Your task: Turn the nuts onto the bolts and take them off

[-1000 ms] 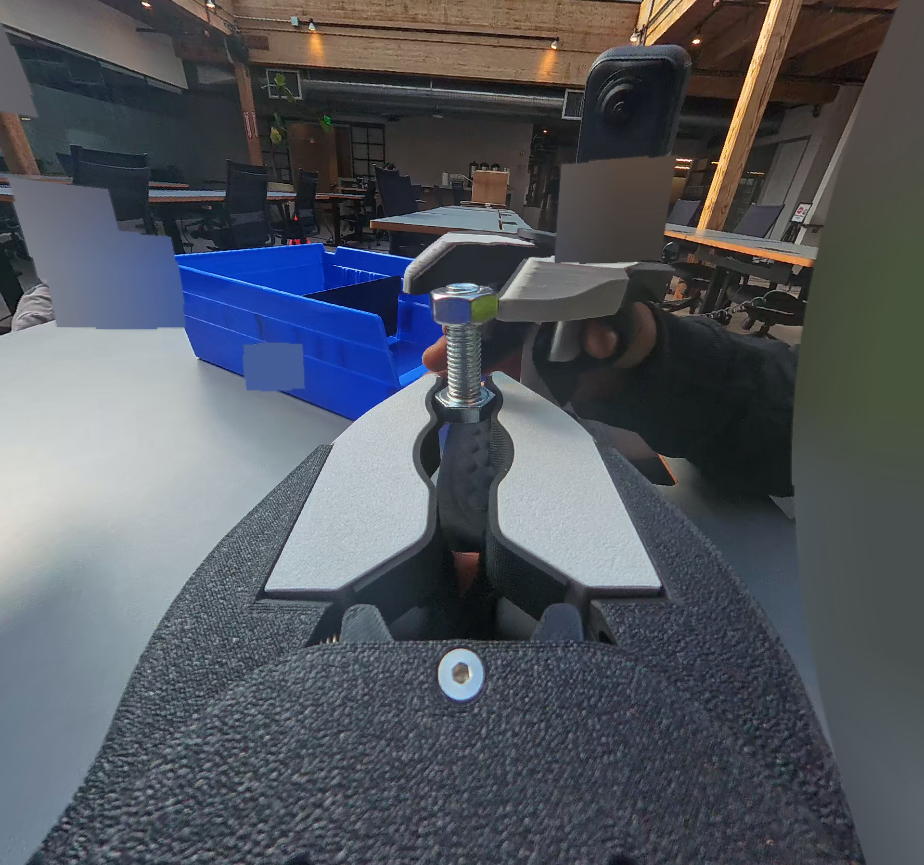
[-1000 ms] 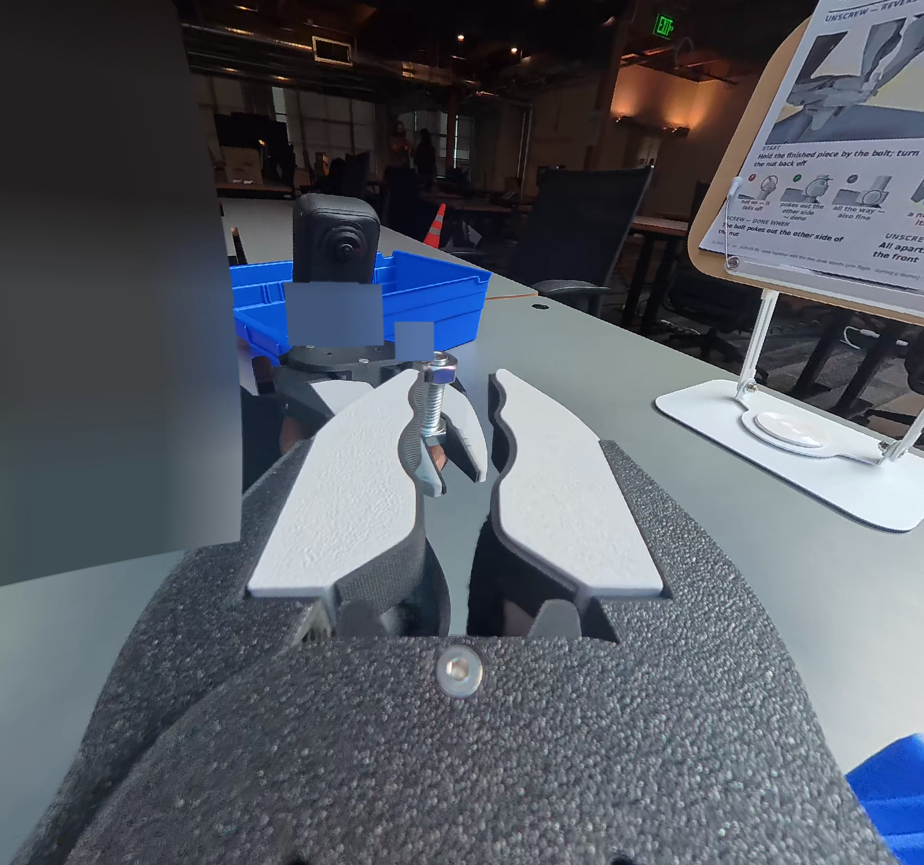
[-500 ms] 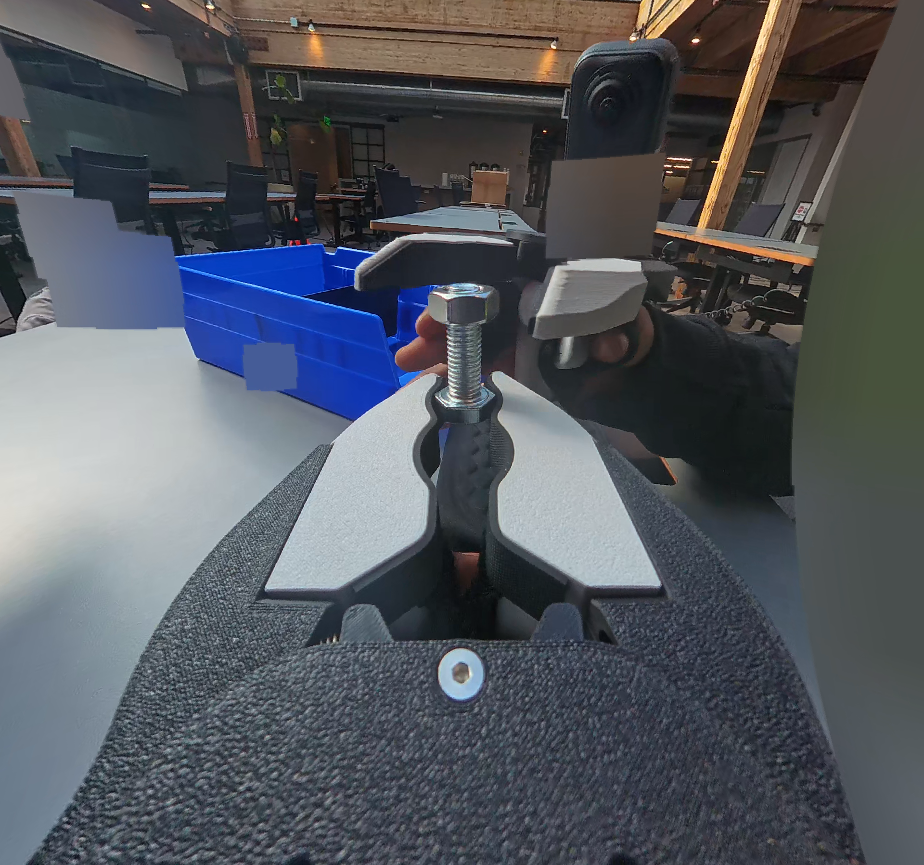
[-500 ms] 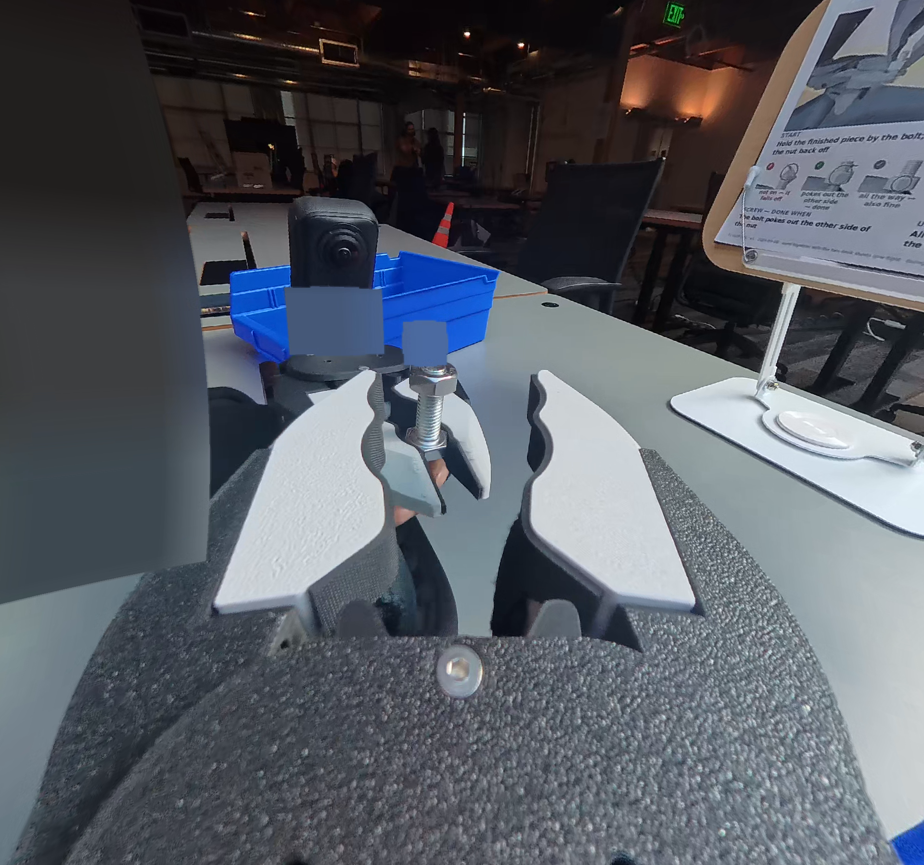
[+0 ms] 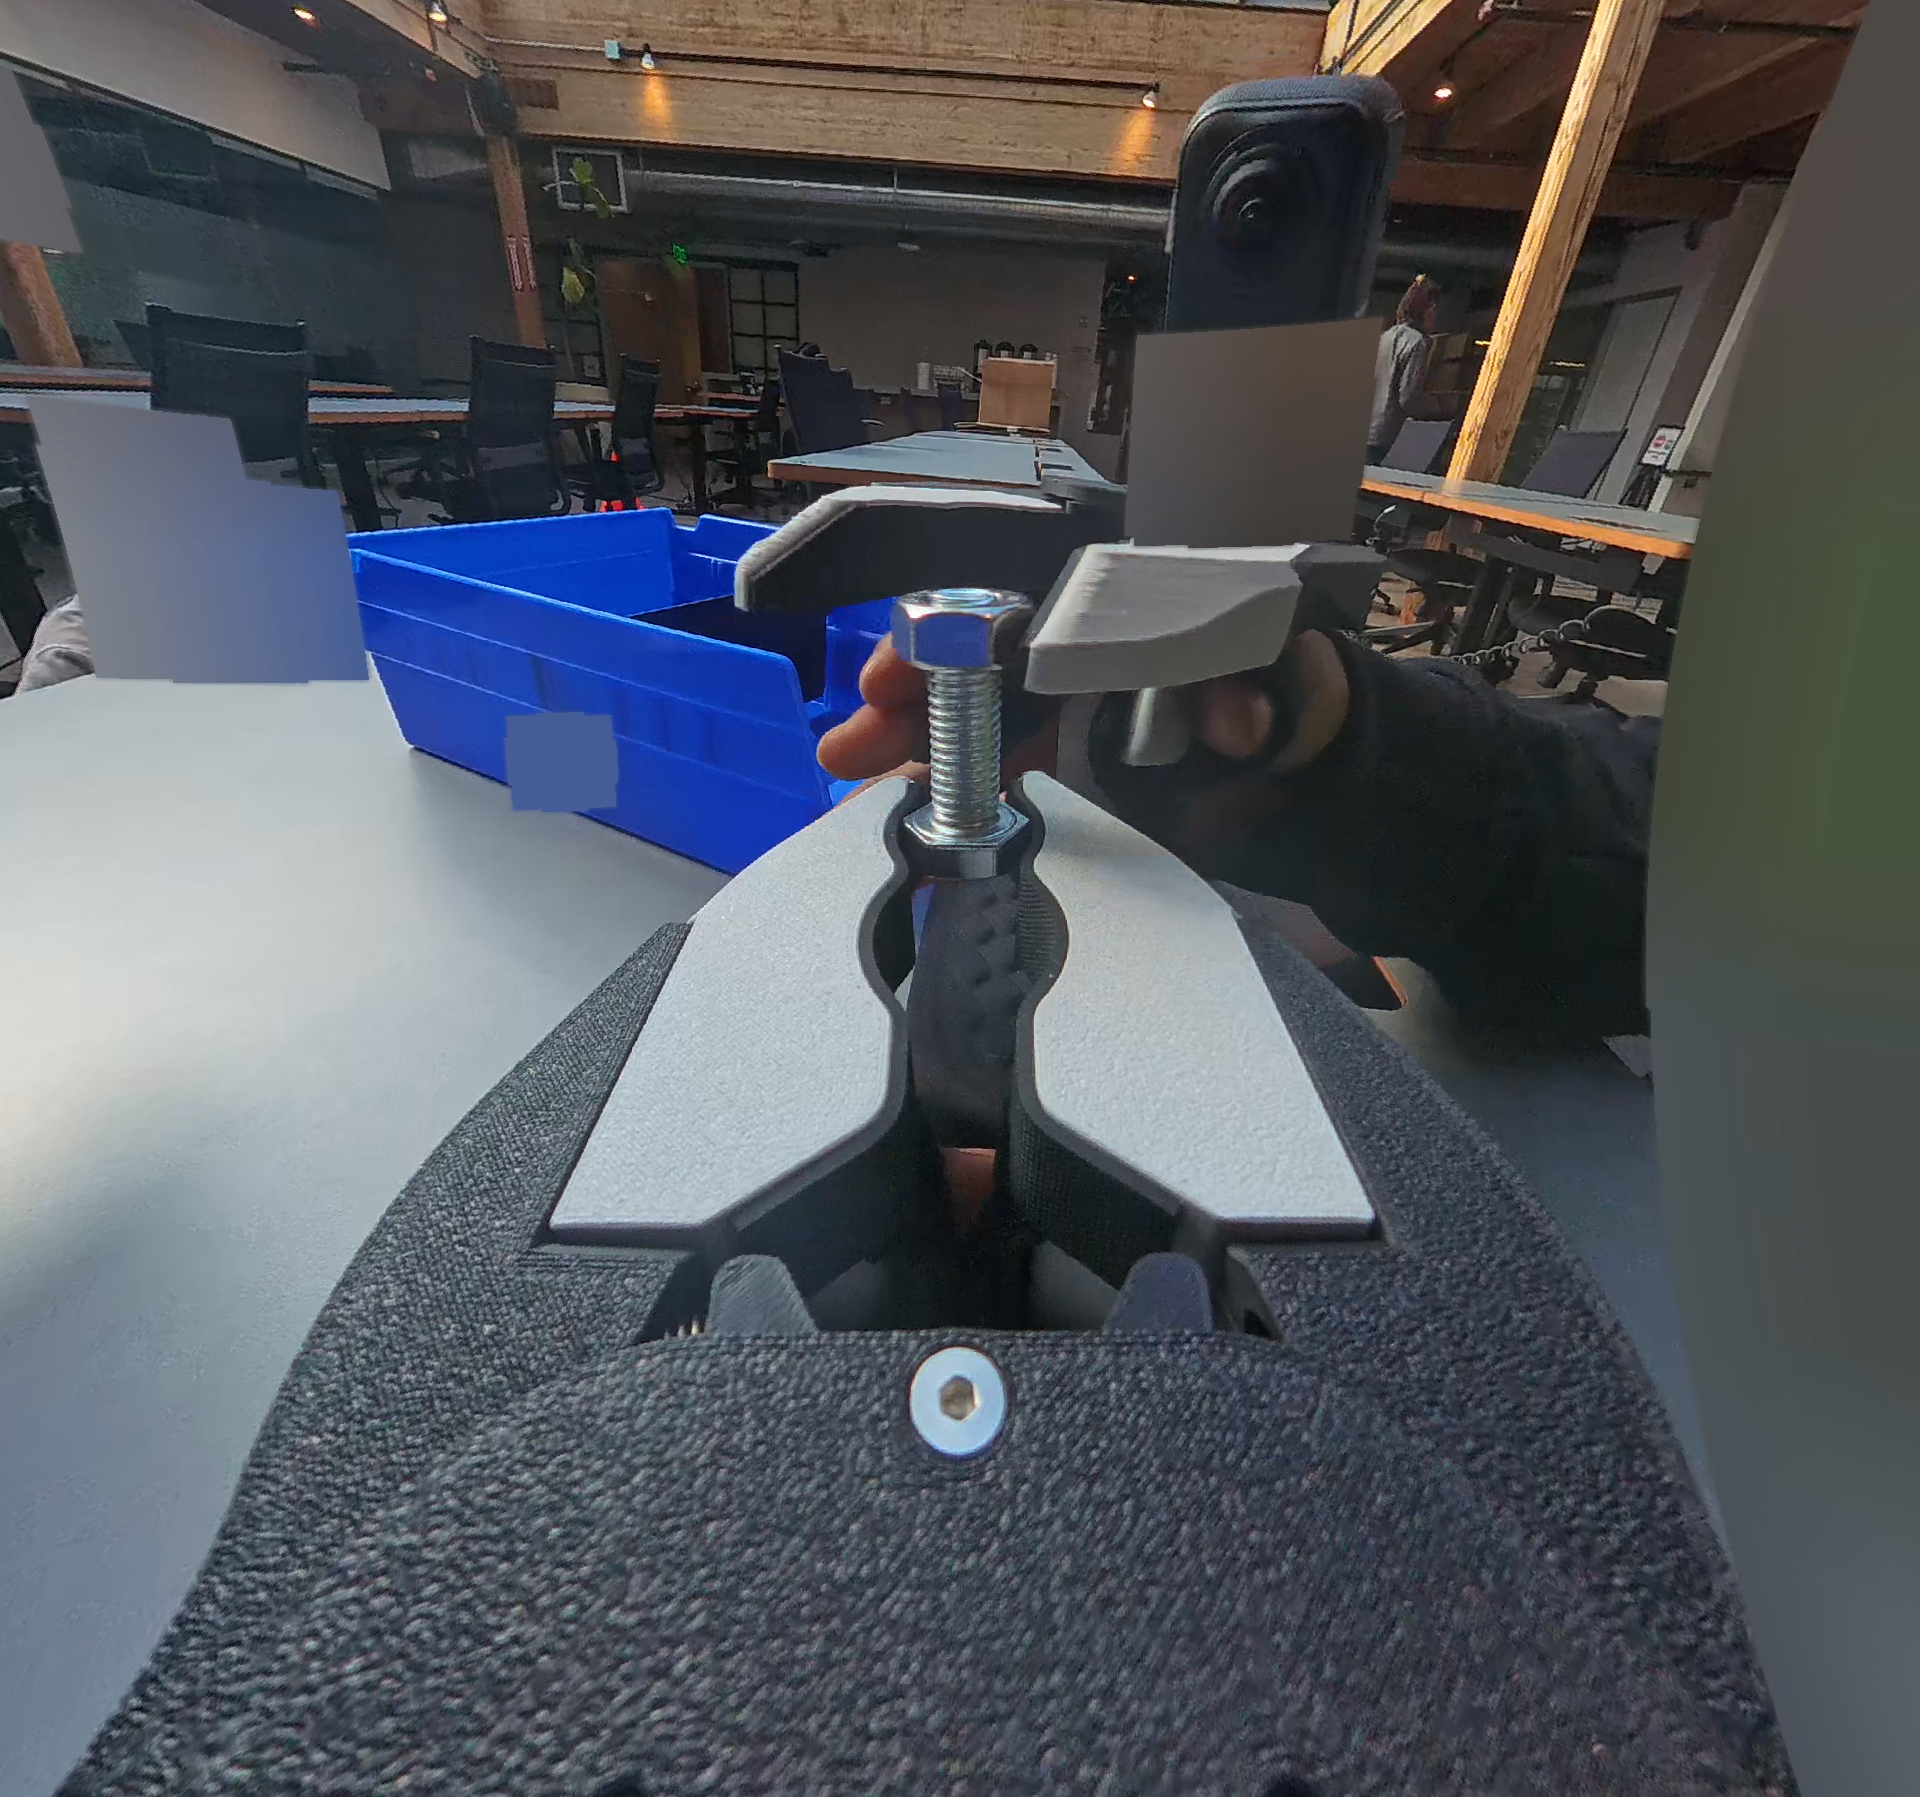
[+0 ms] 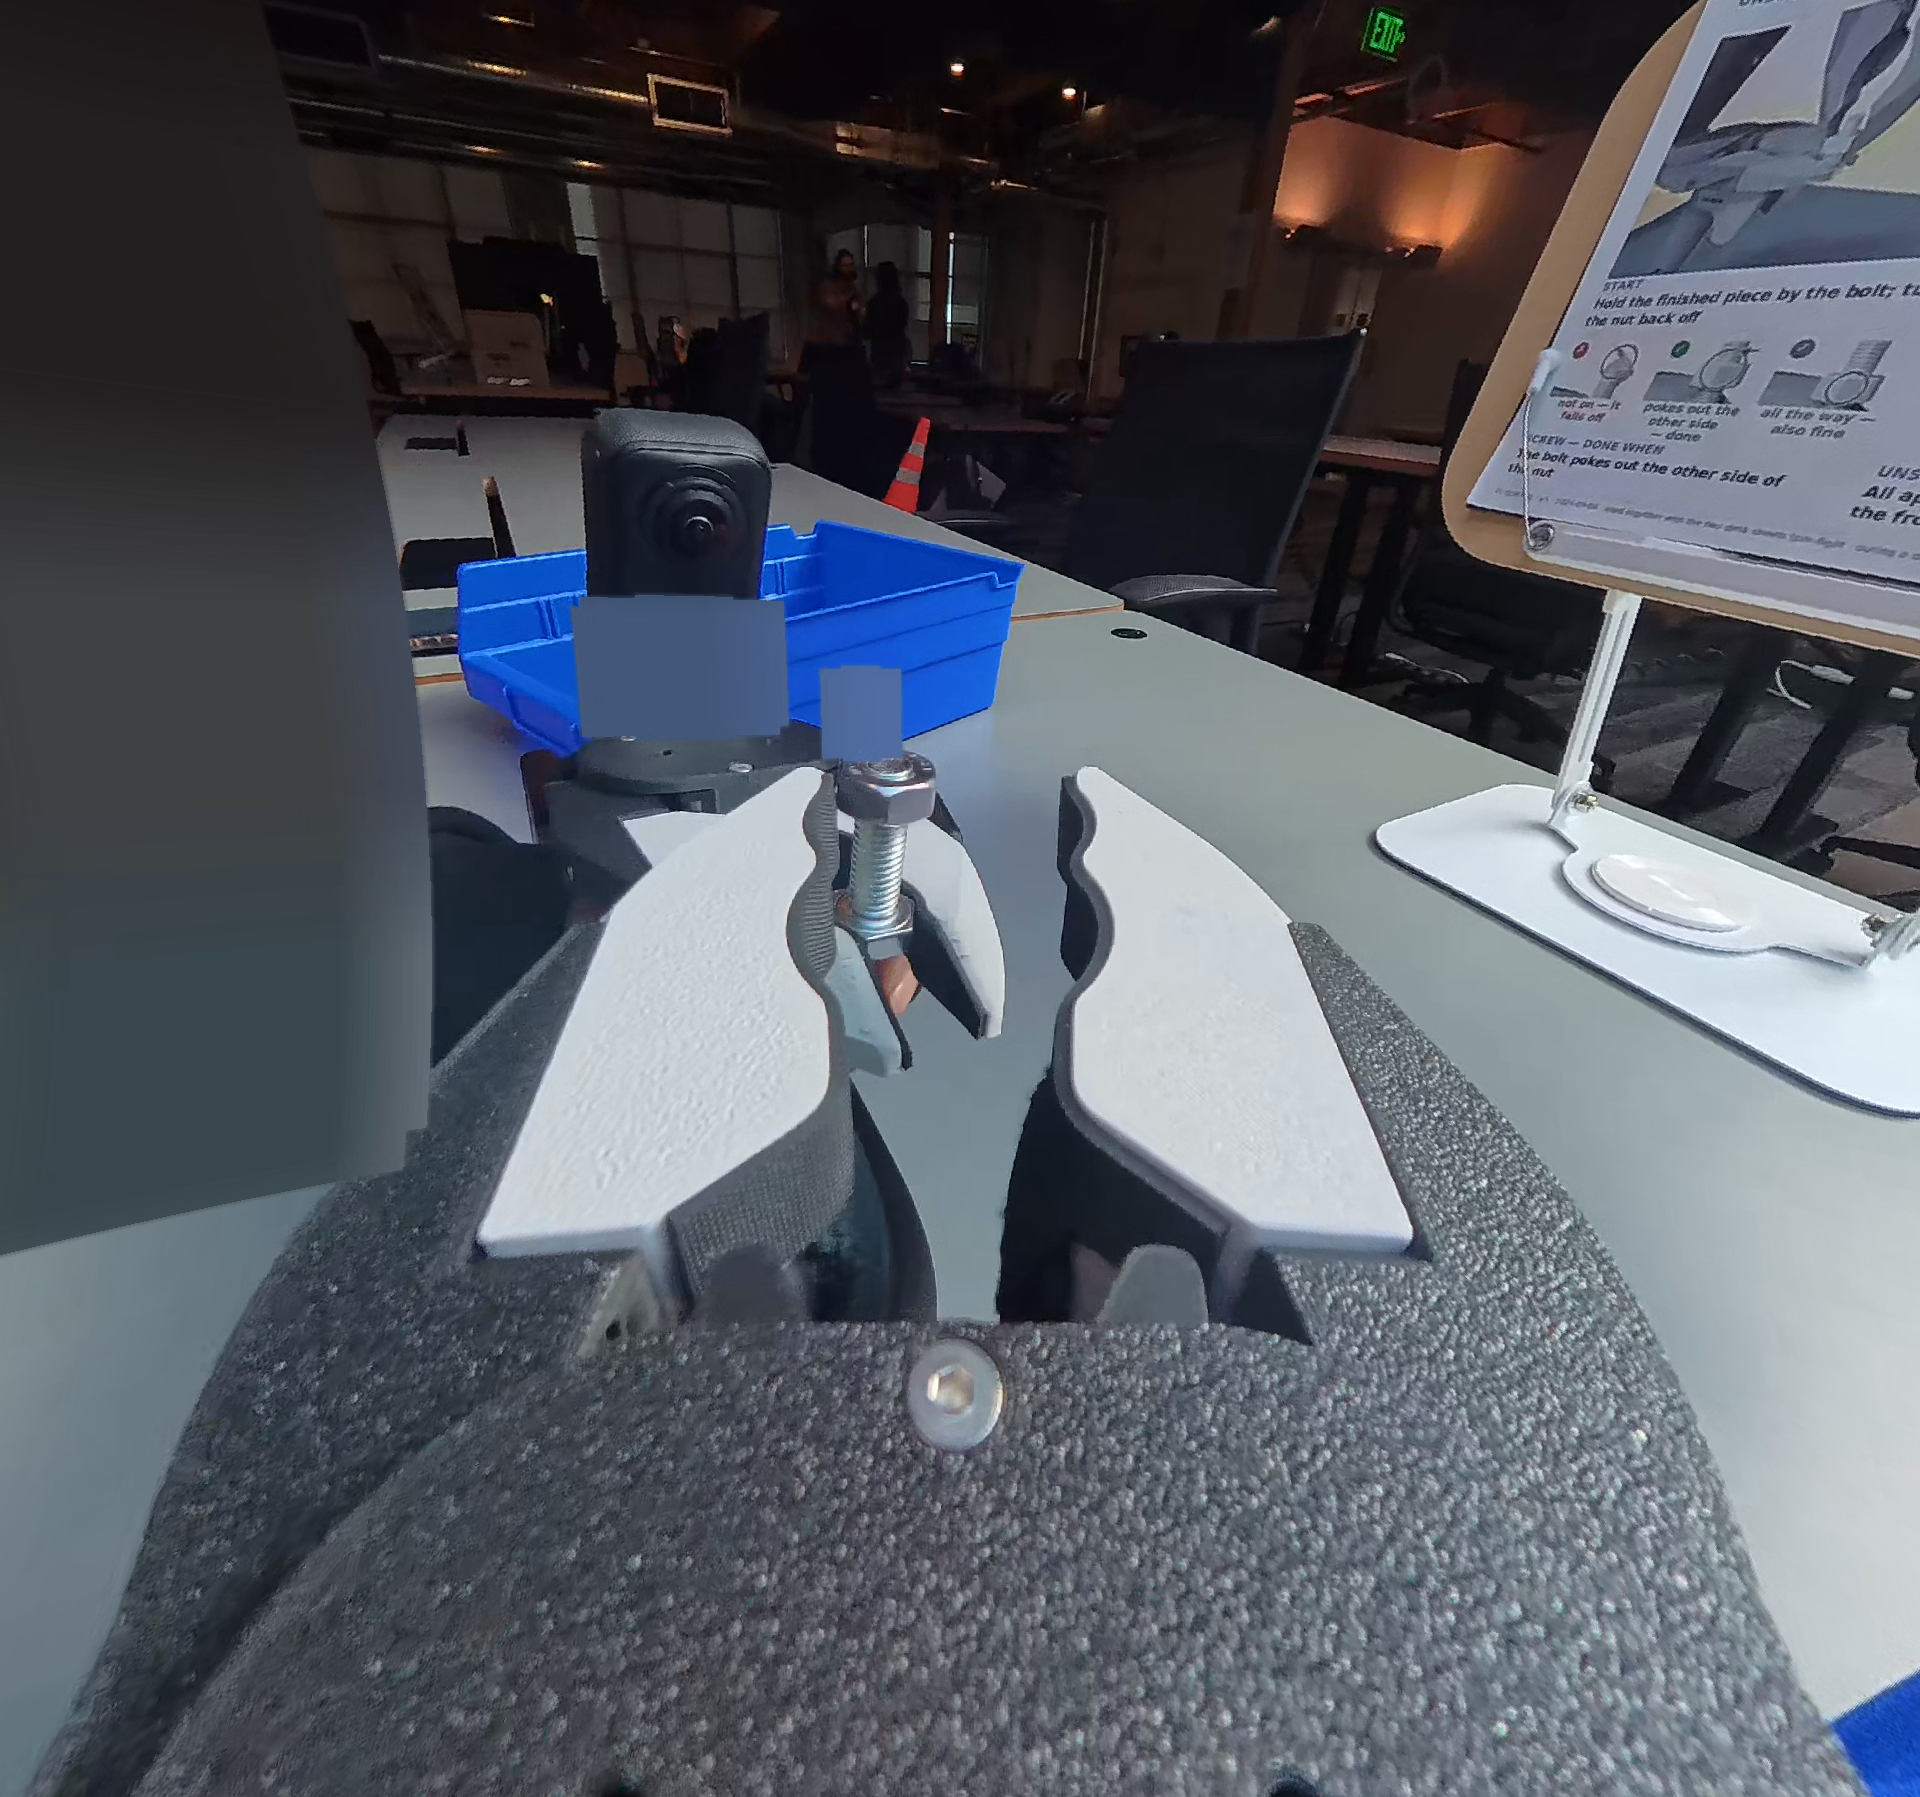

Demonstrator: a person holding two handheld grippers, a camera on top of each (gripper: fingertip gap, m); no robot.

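While the bolt stands upright: left gripper (image 5: 961, 843) jaws clamp the bolt (image 5: 964, 745) at its head, above the desk (image 5: 260, 916).
Right gripper (image 6: 940, 900): jaws apart, around nut (image 6: 885, 791).
Risk: a skewed closing may cross-thread the nut.

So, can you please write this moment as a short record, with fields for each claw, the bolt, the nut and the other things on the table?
left claw: shut on the lower end of the bolt
bolt: upright, thread bare in the middle
nut: at the top end of the bolt
right claw: open, the nut in its gap close to one finger
bin: blue, on the table behind the bolt
table: grey
stand: white base, holds a printed sheet
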